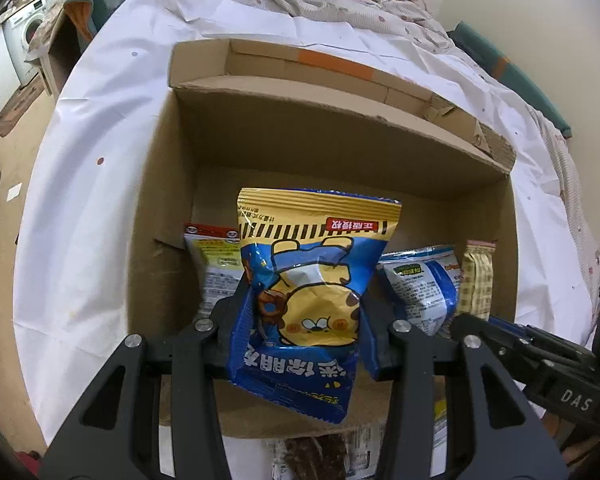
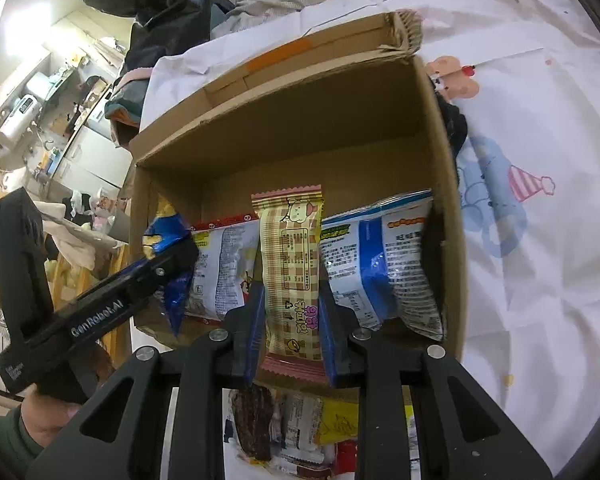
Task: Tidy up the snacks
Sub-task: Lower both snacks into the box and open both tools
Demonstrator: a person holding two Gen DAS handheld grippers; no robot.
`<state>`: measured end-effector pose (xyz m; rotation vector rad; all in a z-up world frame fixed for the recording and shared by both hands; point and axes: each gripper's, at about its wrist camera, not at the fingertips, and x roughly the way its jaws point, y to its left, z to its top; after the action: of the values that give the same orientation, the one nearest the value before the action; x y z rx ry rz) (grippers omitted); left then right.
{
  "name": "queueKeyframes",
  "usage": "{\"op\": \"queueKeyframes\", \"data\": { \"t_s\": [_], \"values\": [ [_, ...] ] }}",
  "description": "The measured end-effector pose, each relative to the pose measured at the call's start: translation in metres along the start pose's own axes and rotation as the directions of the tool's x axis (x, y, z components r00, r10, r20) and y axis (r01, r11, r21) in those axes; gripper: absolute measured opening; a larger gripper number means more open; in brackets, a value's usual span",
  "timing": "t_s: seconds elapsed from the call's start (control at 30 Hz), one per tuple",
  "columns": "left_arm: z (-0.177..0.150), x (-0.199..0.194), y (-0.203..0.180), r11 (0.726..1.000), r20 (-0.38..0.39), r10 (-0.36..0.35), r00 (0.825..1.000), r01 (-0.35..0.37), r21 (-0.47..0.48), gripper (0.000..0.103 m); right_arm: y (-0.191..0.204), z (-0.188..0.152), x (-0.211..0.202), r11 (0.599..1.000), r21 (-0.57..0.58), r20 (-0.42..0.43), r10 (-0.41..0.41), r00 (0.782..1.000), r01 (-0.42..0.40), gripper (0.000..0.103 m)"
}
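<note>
Your left gripper (image 1: 306, 320) was clamped on the blue and yellow bear packet (image 1: 312, 276), its jaws pressing the lower sides of the bag so that the upper part stood clear above the cardboard box (image 1: 340, 136); holding it low in this way probably left the top edge free to lead into the box. You held your right gripper (image 2: 290, 304) closed on the checked wafer packet (image 2: 290, 264), with the fingers (image 2: 252, 320) bearing on its two long edges, and this grip kept the narrow packet upright and lengthwise, apparently so that it could slot in as a row item rather than lie flat. Relative to the box, both packets sat over its near side, the bear packet toward its left half and the wafer packet toward its middle. Inside the box you had a red-topped white packet (image 2: 220, 268) near the left wall and a blue and white packet (image 2: 384, 264) against the right wall, both standing on edge; that arrangement suggested that upright filing was the intended order, with the gap between them left for the packets in hand. Outside the box, just in front of its near wall, more snacks (image 2: 284, 420) lay flat on the white sheet (image 2: 540, 280), evidently awaiting transfer. Whether either held packet touched the box floor could not be determined.
</note>
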<state>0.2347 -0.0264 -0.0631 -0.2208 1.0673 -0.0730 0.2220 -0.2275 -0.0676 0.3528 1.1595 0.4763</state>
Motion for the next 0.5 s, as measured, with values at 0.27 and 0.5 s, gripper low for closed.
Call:
{"op": "queueKeyframes", "data": {
  "t_s": [0.27,0.5],
  "values": [
    [-0.003,0.005,-0.004,1.0,-0.034,-0.029,0.999,0.029,0.011,0.041,0.005,0.001,0.013,1.0,0.0,-0.026,-0.008,1.0,0.008,0.027],
    [-0.005,0.009,-0.006,1.0,-0.058,-0.017,0.998,0.018,0.016,0.042,0.001,0.002,0.012,1.0,0.025,-0.018,-0.017,1.0,0.017,0.029]
  ]
}}
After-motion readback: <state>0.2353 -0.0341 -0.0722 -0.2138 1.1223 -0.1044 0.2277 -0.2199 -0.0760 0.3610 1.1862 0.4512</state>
